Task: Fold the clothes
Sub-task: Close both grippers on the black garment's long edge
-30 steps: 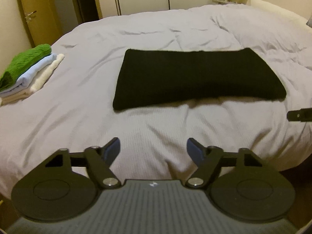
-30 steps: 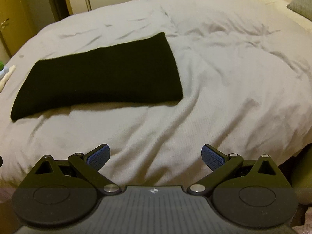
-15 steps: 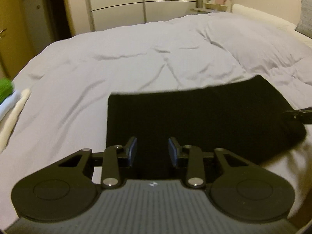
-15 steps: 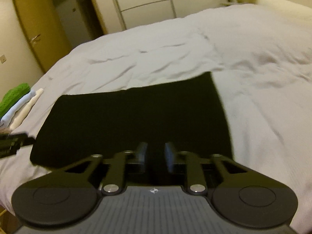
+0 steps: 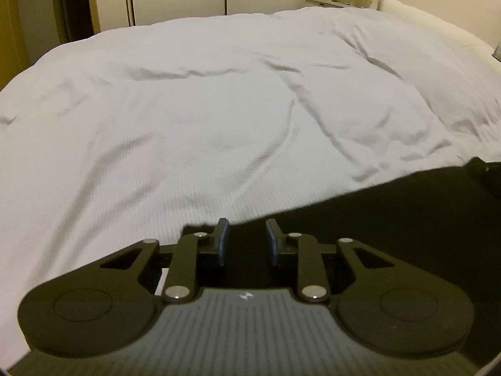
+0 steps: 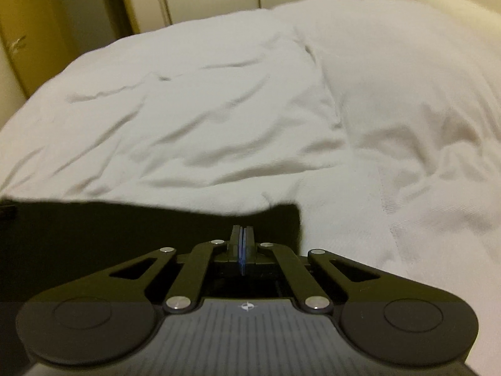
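The black cloth [image 5: 391, 219] lies on the white duvet [image 5: 219, 109], its long edge running across the bottom of both wrist views, with 1 gripper at each end. The right gripper [image 6: 241, 244] has its blue pads pressed together with no gap between them, sitting over the cloth's right corner [image 6: 281, 216]; it looks clamped on the fabric, though the pinched layer itself cannot be made out. The left gripper [image 5: 245, 238] has its jaws narrowed but apart, with dark cloth filling the gap, so that end looks not yet pinched. The step in hand seems to be taking hold of the 2 ends of the cloth for a fold. Next, the left jaws need to come together on the fabric; then both ends should rise evenly and travel together so the edge stays straight and no layer slips out.
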A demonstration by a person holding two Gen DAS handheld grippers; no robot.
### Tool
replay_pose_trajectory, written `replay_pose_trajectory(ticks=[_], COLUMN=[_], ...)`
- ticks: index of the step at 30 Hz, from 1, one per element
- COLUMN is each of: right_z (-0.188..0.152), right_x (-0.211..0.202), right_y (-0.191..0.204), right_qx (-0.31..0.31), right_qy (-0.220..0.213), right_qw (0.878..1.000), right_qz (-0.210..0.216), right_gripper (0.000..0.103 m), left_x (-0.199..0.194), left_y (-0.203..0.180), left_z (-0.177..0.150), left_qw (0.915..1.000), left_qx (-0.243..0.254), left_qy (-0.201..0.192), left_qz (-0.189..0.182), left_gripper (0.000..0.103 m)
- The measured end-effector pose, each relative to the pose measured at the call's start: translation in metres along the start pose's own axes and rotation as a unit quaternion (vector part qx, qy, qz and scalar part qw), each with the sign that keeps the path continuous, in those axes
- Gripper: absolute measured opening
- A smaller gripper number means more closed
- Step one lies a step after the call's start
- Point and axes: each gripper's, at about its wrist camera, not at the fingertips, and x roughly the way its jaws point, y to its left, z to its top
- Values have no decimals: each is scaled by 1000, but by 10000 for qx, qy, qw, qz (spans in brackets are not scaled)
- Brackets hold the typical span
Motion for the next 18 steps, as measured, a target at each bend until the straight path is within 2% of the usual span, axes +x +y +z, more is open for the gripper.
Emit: replay_pose_trajectory(ticks=[3,5,7,9,11,12,13,14,15,16,17,18], right_z=[3,3,-12,-28,-44,-53,-62,-70,-79,-84,-89,-94], right_x=[-3,-13,-33,-53,-73,-75,-76,-77,-79,-89,-103,-116], right_y=[-6,-5,-4,-3,-2,-7,-12,-18,-24,-28,-28,-26], right_qx=[195,254,332,411,489,616,751,887,1022,1240,1342,1348], right_qy=[-104,-245,-359,-471,-583,-529,-464,-399,-334,-405,-504,-579], right_qw=[9997,9992,9988,9980,9970,9966,9960,9951,9941,9914,9896,9885], right_qz=[-58,-162,-65,42,149,155,158,160,162,133,-100,-354], right_gripper=[0,1,12,15,16,16,14,7,6,9,30,42], left_x=[-10,-31,-54,-69,-79,-85,-91,-97,-103,-109,-117,-129], left_y=[4,6,6,3,2,2,2,1,1,1,-3,-10], left_z=[3,-2,-12,-28,-40,-45,-50,-55,-60,-65,-69,-75], left_qw=[9998,9994,9988,9989,9992,9992,9992,9991,9990,9988,9986,9987], left_qx=[-144,-260,-315,-222,-222,-253,-284,-315,-346,-377,-369,-314], left_qy=[-108,-229,-337,-354,-308,-295,-282,-269,-255,-242,-255,-303], left_qz=[108,8,-150,-227,-111,-48,15,78,141,204,266,254], left_gripper=[22,22,22,26,28,28,27,27,27,26,25,25])
